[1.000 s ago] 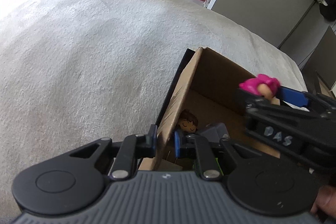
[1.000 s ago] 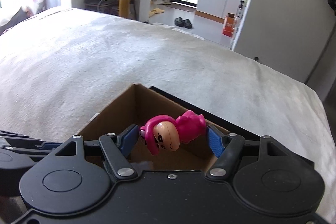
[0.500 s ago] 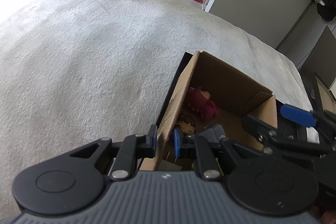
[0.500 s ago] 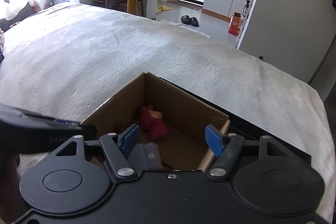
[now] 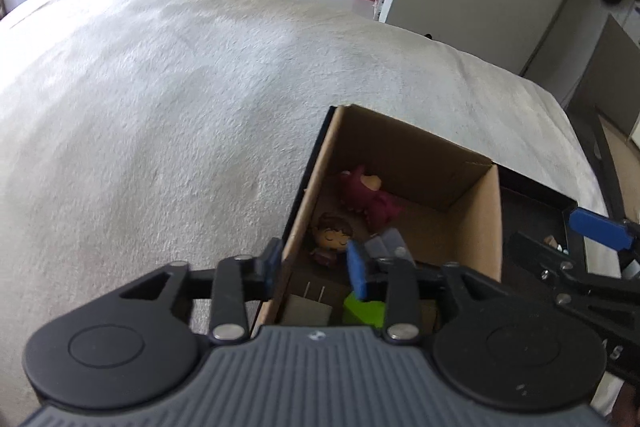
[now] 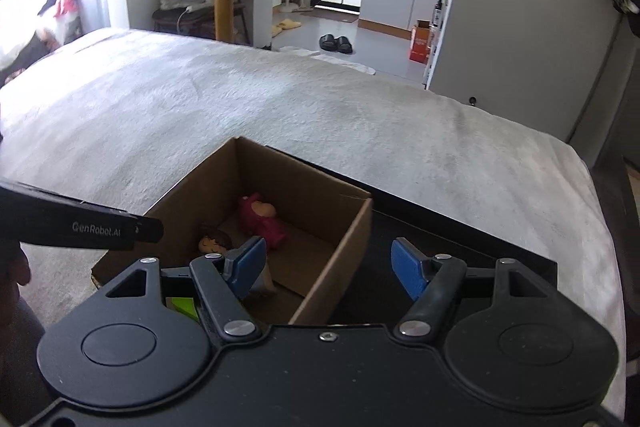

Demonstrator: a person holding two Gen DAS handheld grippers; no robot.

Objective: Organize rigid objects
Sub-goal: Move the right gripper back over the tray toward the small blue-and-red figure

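My left gripper [image 5: 314, 267] straddles the near left wall of the cardboard box [image 5: 472, 227], one blue pad outside and one inside; the jaws are parted and not clenched on the wall. My right gripper [image 6: 328, 267] hovers over the box's right wall with its jaws spread wide and nothing between them. The box sits on a white blanket [image 5: 160, 107] spread over the bed. Inside the box the pink doll [image 6: 262, 221] lies near the far left corner. A brown-haired figure [image 5: 332, 233] lies just beside it, nearer to me. A green block [image 5: 364, 311] and a grey piece [image 5: 390, 245] lie near my left jaws. A black tray [image 6: 460, 231] lies against the box's right side.
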